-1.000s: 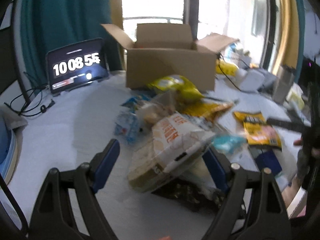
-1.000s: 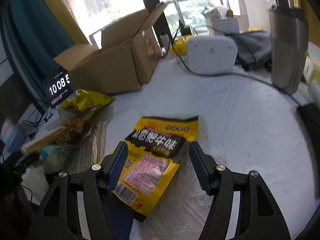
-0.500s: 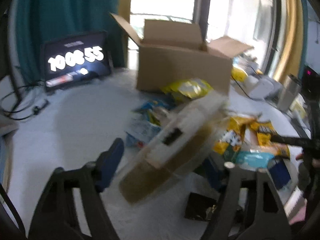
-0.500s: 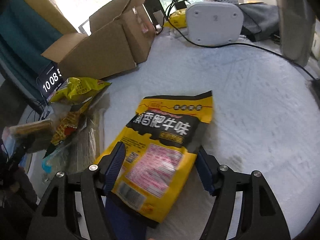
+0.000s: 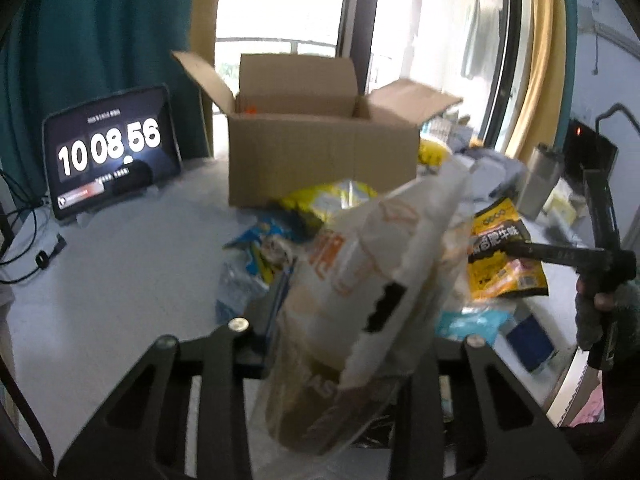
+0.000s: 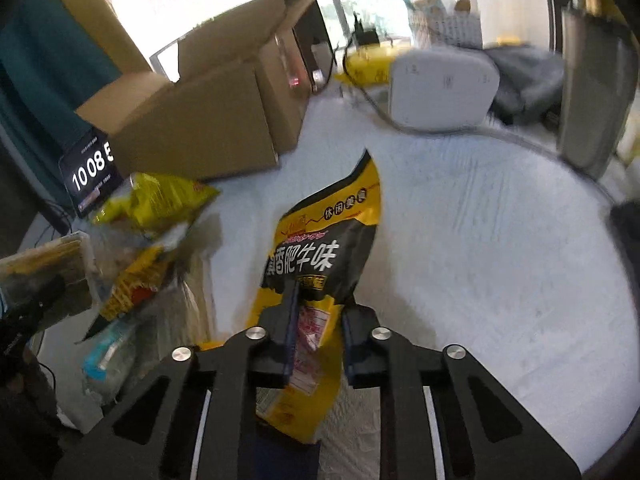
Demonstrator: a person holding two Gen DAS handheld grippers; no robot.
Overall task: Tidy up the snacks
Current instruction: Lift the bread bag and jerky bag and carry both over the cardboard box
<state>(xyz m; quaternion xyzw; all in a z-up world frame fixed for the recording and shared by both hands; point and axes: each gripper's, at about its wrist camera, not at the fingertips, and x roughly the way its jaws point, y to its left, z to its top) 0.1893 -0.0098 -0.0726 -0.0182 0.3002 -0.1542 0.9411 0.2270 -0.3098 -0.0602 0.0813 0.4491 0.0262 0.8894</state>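
My left gripper (image 5: 344, 320) is shut on a clear bag of pale biscuits with a white and orange label (image 5: 360, 300), held tilted above the table. My right gripper (image 6: 318, 312) is shut on a yellow and black snack pouch (image 6: 328, 256), lifting its near end off the white cloth; the pouch also shows in the left wrist view (image 5: 504, 256). An open cardboard box (image 5: 320, 152) stands at the back of the table, also seen in the right wrist view (image 6: 200, 120). A pile of other snack bags (image 5: 280, 240) lies in front of it.
A tablet with a timer (image 5: 108, 156) stands left of the box. A white appliance with a cable (image 6: 440, 88) and a grey metal canister (image 6: 592, 100) stand at the far right. A yellow chip bag (image 6: 160, 200) lies by the box. The table has a round edge.
My left gripper closed on the biscuit bag and raised it. My right gripper moved onto the yellow pouch, shut on it and tipped its near end up.
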